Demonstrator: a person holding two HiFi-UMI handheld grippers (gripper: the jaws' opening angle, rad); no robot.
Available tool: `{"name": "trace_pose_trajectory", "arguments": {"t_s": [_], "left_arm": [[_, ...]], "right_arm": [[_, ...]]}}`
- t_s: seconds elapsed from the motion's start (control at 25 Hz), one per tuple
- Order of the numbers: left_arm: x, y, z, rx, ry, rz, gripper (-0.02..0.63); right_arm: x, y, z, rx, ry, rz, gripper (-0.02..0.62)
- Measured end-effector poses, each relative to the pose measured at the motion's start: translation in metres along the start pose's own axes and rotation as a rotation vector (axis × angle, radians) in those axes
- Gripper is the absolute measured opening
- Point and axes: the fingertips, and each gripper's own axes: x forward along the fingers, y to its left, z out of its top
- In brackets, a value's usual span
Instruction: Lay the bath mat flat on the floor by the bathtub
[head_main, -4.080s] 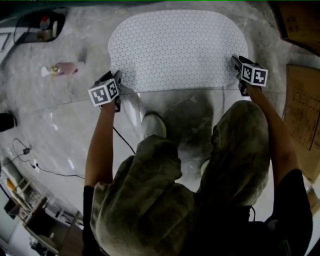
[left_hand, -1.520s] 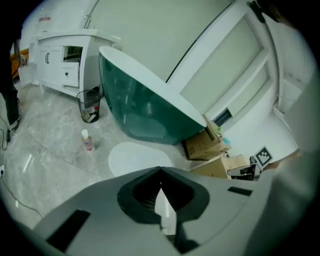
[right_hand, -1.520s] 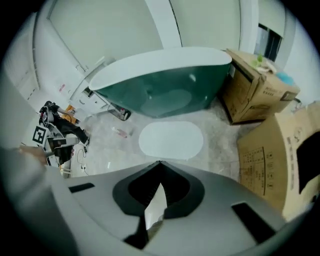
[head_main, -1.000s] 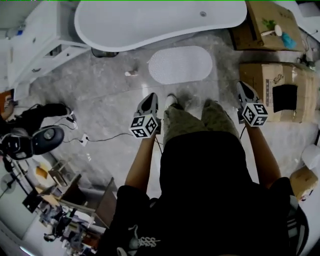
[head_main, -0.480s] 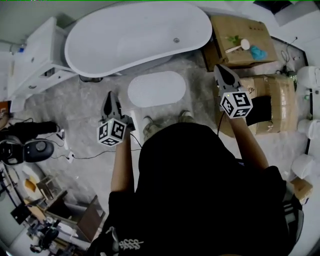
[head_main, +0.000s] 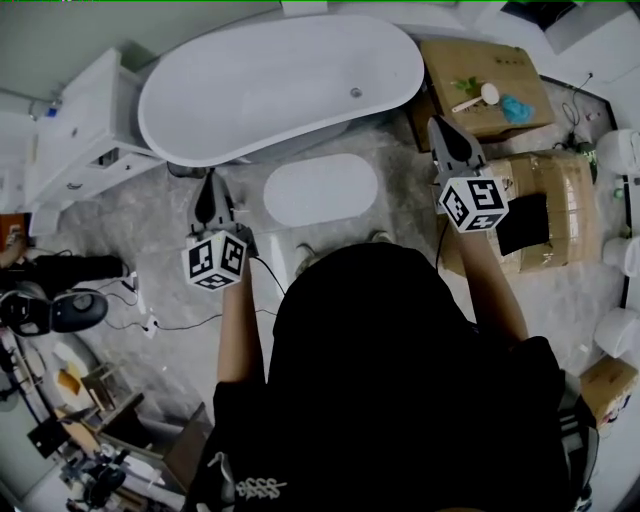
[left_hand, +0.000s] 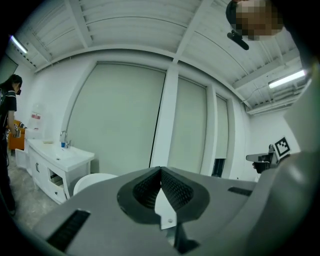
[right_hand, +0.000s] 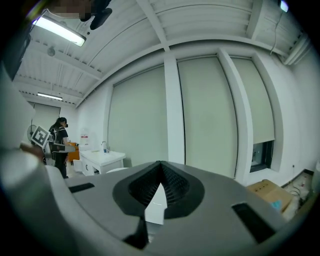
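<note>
My left gripper and right gripper both have their jaws pressed together with nothing between them, held up in the air on my side of the tub. The mat, a white oval, lies flat on the floor just beside the tub's long side, apart from both grippers. At the tub's right end stands a cardboard box; on its top lie a white round-headed brush and a blue thing. A second box with a dark opening sits nearer me than that one. At the tub's left end is a white cabinet with a basin and tap. The floor is grey and marbled, with cables across it left of the tub. Behind the tub the room has white walls and tall pale blinds. Another person stands by the cabinet.
</note>
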Motion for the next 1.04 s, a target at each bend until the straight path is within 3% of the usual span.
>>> {"name": "trace_pose_trajectory", "arguments": {"t_s": [0.2,0.68,1.04], "left_arm": [[-0.019,0.032,0.006,-0.021,0.029,-0.005,0.02],[-0.047,0.07,-0.028,-0.017,0.108,0.025,0.02],[-0.034,0.069,-0.022,-0.012,0.085,-0.006,0.02]], "right_arm": [[-0.009,0.034,0.011,-0.013,0.015,-0.03,0.021],[-0.018,0.078,-0.002,0.026,0.03,-0.027,0.021],[-0.007,0.089,-0.005,0.017,0.038,-0.023,0.021]]}}
